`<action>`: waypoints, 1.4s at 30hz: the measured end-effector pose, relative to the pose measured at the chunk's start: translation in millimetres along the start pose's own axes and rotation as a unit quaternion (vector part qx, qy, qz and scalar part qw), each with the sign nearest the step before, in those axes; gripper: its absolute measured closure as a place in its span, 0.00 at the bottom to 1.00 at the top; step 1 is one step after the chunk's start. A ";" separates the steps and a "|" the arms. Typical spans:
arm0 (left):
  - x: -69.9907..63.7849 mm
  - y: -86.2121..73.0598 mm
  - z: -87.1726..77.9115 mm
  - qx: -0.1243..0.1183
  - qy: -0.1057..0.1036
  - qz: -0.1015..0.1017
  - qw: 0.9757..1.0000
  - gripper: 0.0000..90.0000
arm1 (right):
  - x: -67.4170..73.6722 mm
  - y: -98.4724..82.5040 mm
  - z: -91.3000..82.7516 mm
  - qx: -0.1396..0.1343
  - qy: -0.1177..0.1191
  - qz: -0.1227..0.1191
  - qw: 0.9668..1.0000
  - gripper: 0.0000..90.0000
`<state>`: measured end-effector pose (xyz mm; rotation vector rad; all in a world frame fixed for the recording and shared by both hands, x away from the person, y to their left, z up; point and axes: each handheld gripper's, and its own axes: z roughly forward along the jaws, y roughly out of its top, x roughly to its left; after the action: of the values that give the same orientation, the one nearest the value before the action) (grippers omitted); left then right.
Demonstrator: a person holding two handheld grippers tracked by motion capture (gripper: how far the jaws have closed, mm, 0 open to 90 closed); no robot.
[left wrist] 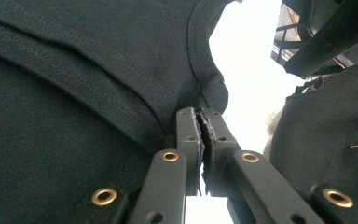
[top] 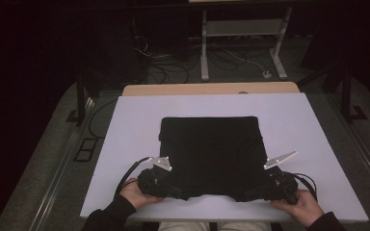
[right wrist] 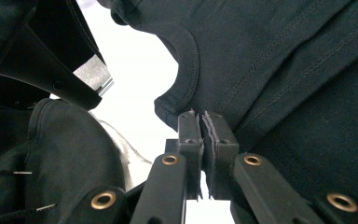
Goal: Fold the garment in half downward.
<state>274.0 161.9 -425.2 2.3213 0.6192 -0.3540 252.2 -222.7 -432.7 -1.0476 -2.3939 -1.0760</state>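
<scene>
A black garment [top: 209,149], folded into a rough square, lies flat in the middle of a white board [top: 308,125]. My left gripper [top: 183,195] sits at its near left corner, my right gripper [top: 243,196] at its near right corner. In the left gripper view the jaws [left wrist: 200,112] are pressed together, with the garment's stitched hem [left wrist: 205,70] running into their tips. The right gripper view shows the same: its jaws [right wrist: 203,114] are closed at the curled hem [right wrist: 186,70], with dark cloth [right wrist: 284,70] spreading beyond.
A person's hands [top: 135,195] [top: 301,207] hold the grippers at the board's near edge. A wooden tabletop edge [top: 212,88] shows behind the board. Farther back stand a white metal frame [top: 243,29] and loose cables [top: 173,67] on the floor.
</scene>
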 end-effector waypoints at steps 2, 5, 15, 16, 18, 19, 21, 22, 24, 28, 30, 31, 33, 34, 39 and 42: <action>0.2 -0.1 -0.3 0.000 -0.001 0.009 1.000 0.92 | 0.7 0.1 -0.3 -0.001 -0.001 0.001 1.000 0.93; -1.2 0.8 0.6 -0.003 -0.007 0.013 1.000 0.80 | 2.1 0.6 -1.5 -0.005 -0.002 -0.001 1.000 0.91; -4.9 1.5 -2.9 -0.012 -0.010 0.020 1.000 0.58 | 11.7 1.9 -6.6 -0.020 -0.019 -0.019 0.999 0.64; -6.2 1.4 -3.9 -0.016 -0.006 0.020 1.000 0.56 | 12.7 2.2 -7.4 -0.023 -0.022 -0.022 0.999 0.60; -9.0 1.4 -6.1 -0.025 0.006 0.027 0.999 0.53 | 15.3 2.5 -9.1 -0.033 -0.033 -0.032 0.998 0.52; -10.1 1.5 -7.2 -0.031 0.009 0.027 0.999 0.49 | 16.9 2.8 -10.1 -0.038 -0.036 -0.035 0.998 0.47; -10.8 2.4 -9.4 -0.039 0.011 0.032 0.999 0.45 | 19.3 3.7 -11.7 -0.044 -0.048 -0.041 0.997 0.40; -11.4 2.7 -10.3 -0.043 0.012 0.031 0.998 0.42 | 19.9 4.2 -12.3 -0.048 -0.052 -0.043 0.997 0.36; -12.3 3.6 -11.9 -0.050 0.012 0.030 0.998 0.39 | 20.2 5.7 -13.4 -0.051 -0.059 -0.044 0.996 0.28; -12.9 5.9 -15.4 -0.066 0.013 0.028 0.997 0.31 | 19.9 9.7 -17.3 -0.061 -0.072 -0.044 0.995 0.16; -12.8 6.7 -17.7 -0.074 0.018 0.025 0.997 0.25 | 19.8 11.7 -19.6 -0.067 -0.078 -0.046 0.994 0.09; -12.6 7.0 -19.0 -0.077 0.022 0.024 0.997 0.22 | 19.6 12.9 -20.6 -0.068 -0.080 -0.046 0.993 0.05; -12.4 7.7 -21.3 -0.087 0.027 0.020 0.996 0.16 | 19.2 15.8 -22.4 -0.072 -0.083 -0.047 0.993 0.00; -11.6 7.9 -23.3 -0.090 0.027 0.022 0.995 0.14 | 19.3 17.2 -23.5 -0.074 -0.085 -0.047 0.993 0.00; -9.4 8.0 -28.3 -0.105 0.044 0.015 0.993 0.04 | 19.1 25.6 -26.2 -0.081 -0.083 -0.055 0.992 0.00; -8.6 6.0 -30.9 -0.115 0.050 0.009 0.992 0.01 | 19.1 30.6 -27.4 -0.082 -0.082 -0.060 0.991 0.00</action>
<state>272.2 176.6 -396.1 2.1312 0.6529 -0.1487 261.1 -219.9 -388.4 -1.0970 -2.5627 -1.2933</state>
